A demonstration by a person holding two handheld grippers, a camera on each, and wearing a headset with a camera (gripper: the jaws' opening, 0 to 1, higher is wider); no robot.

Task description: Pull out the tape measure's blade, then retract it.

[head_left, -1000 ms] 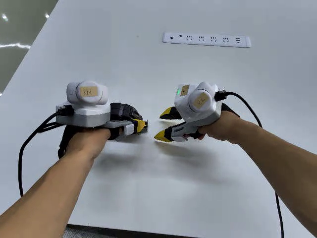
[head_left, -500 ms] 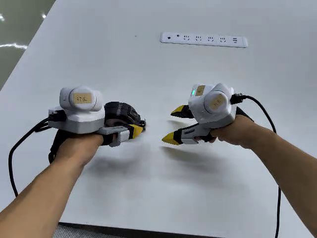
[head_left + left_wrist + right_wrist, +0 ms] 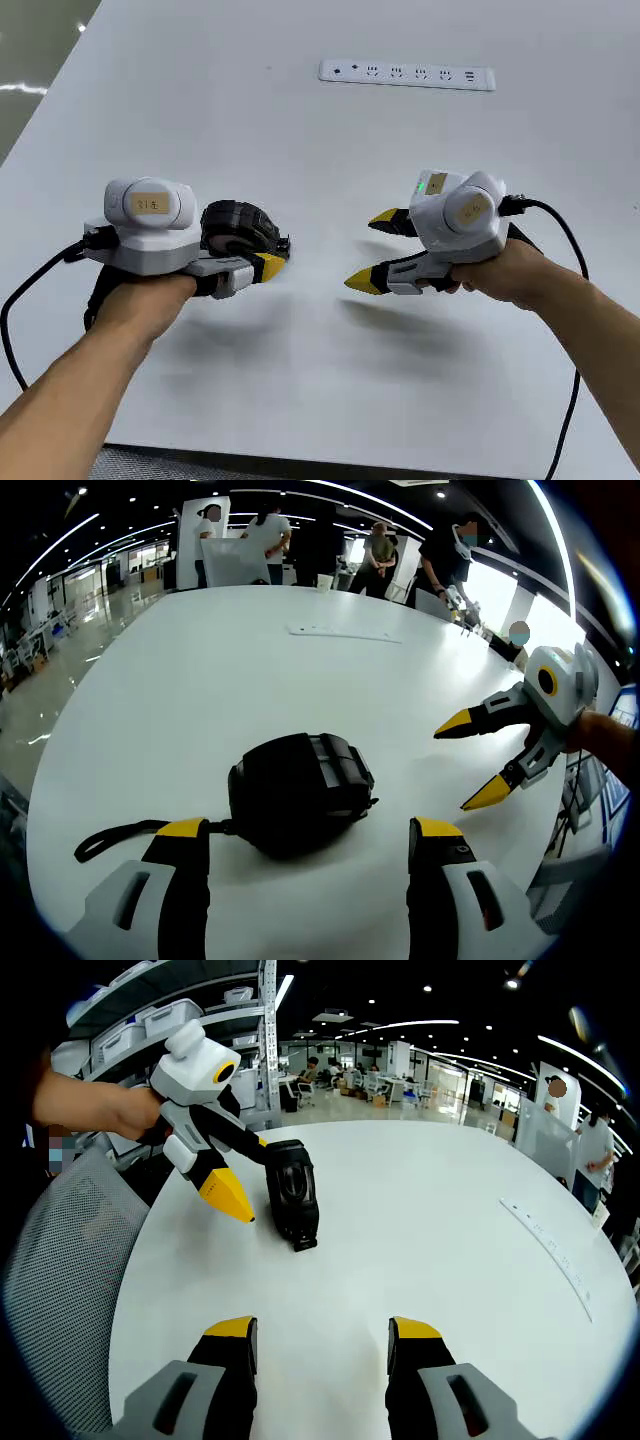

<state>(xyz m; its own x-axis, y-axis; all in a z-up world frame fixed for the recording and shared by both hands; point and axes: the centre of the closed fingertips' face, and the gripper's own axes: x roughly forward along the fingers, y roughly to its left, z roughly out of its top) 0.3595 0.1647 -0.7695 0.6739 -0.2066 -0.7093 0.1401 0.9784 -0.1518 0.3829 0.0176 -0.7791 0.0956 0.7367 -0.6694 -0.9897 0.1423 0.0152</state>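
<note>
We see the chunky black ribbed tape measure [image 3: 300,792] resting on the white counter [image 3: 250,670]; left tool [image 3: 310,828] and right tool [image 3: 322,1326] both spread wide.

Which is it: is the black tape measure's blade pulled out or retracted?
Retracted: the round black tape measure shows no blade running out across the white table.

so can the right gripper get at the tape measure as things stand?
Probably yes. The right gripper is open and points at the tape measure across bare table, with nothing between them. The left gripper, also open, sits on the case's far side, leaving the near end free.
</note>
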